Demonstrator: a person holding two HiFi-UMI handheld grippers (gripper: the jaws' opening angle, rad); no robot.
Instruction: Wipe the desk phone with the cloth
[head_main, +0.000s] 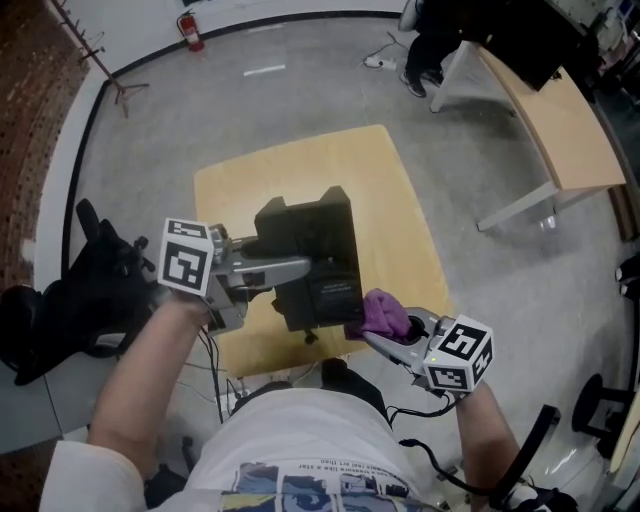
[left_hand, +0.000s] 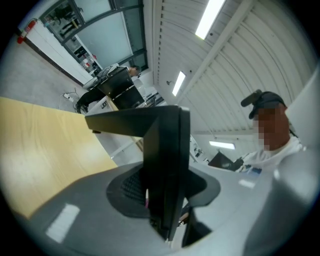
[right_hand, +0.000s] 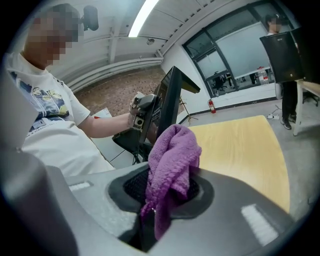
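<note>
The black desk phone is lifted and tilted above the wooden table. My left gripper is shut on its left side; in the left gripper view the phone's thin edge stands clamped between the jaws. My right gripper is shut on a bunched purple cloth, which touches the phone's near right corner. In the right gripper view the cloth rises from the jaws in front of the phone, with the left gripper behind it.
A second light wooden desk stands at the upper right, with a person's feet beside it. A black bag lies on the floor at the left. A fire extinguisher stands by the far wall. A chair base is at the lower right.
</note>
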